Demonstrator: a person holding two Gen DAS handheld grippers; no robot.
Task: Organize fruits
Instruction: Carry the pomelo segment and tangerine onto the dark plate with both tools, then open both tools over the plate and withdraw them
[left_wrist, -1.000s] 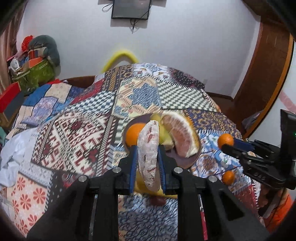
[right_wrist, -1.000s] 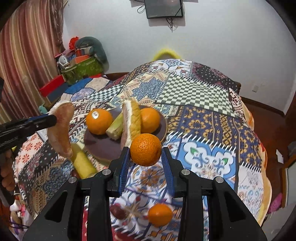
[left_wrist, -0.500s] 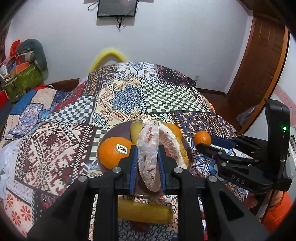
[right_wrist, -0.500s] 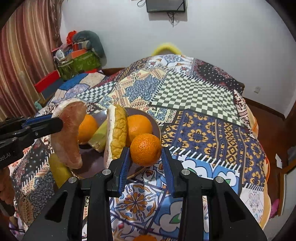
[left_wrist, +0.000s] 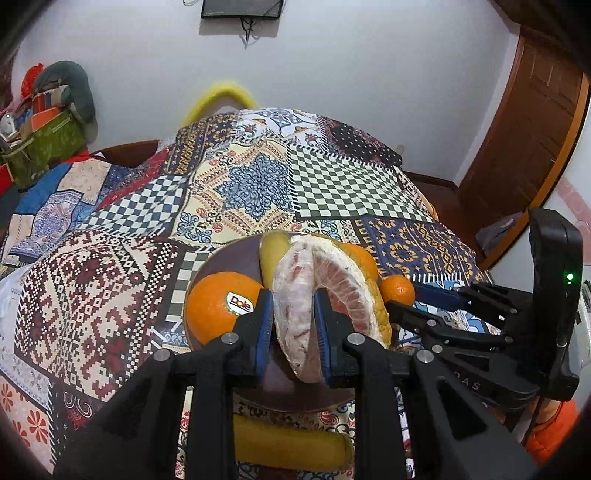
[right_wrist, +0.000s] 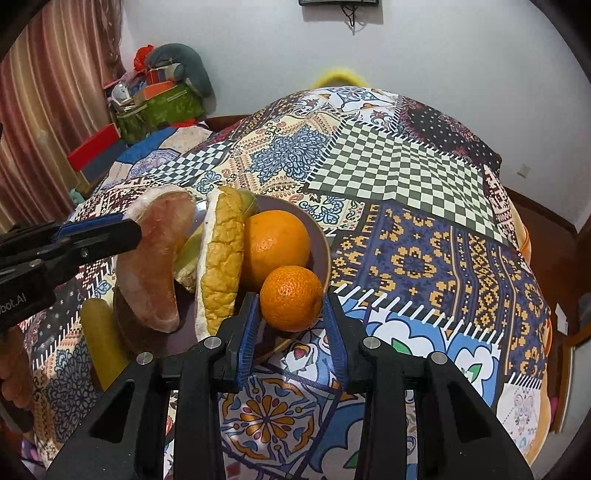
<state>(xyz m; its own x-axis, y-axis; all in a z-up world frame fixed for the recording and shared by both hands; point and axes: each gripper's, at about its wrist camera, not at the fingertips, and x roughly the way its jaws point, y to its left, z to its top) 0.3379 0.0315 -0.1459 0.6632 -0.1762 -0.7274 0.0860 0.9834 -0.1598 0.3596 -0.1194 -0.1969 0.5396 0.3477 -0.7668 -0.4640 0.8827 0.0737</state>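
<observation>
Now, over the round brown plate (right_wrist: 325, 251), the left gripper (left_wrist: 293, 325) pinched a pale peeled pomelo wedge (left_wrist: 295, 295) while, at its three o'clock, the right gripper (right_wrist: 291, 325) clamped a small orange mandarin (right_wrist: 291, 297), both seemingly needing lowering, then release.

Brown plate (right_wrist: 325, 251): crowded; large orange (right_wrist: 275, 247), rind-on pomelo wedge (right_wrist: 221, 258) and stickered orange (left_wrist: 218, 306) fill the middle and far side.
Near rim: open strip in front, banana (left_wrist: 288, 443) just below.
Bed quilt (right_wrist: 406, 177): far and right expanse bare, free passage.
</observation>
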